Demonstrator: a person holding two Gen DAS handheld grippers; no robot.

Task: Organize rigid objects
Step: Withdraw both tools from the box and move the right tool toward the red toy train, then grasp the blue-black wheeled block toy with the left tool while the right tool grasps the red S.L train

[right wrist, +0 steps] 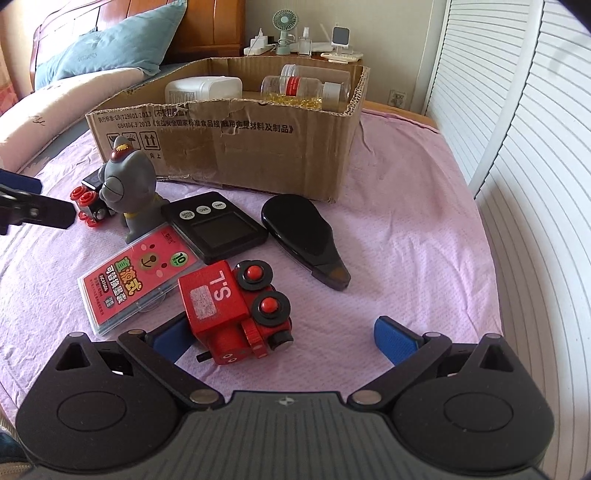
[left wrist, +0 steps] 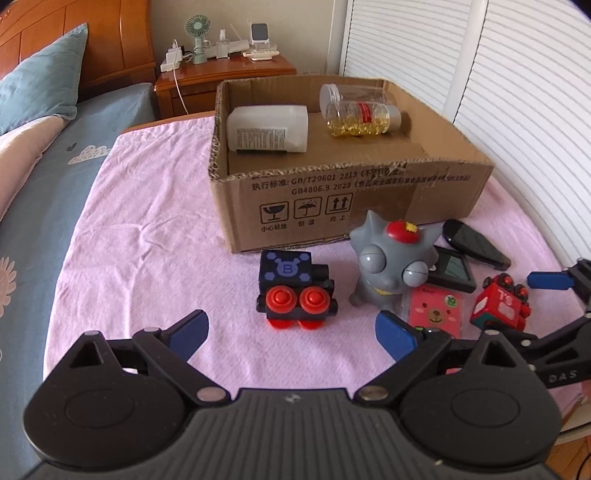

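Right wrist: red toy train (right wrist: 236,314) sideways.

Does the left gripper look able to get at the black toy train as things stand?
Probably yes. The left gripper is open, and the black train stands just ahead of its fingers on bare pink cloth, clear of the grey figure.

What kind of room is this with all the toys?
It looks like a bedroom. There is a blue pillow against a wooden headboard, and a nightstand holding a little fan. The toys sit on a pink cloth.
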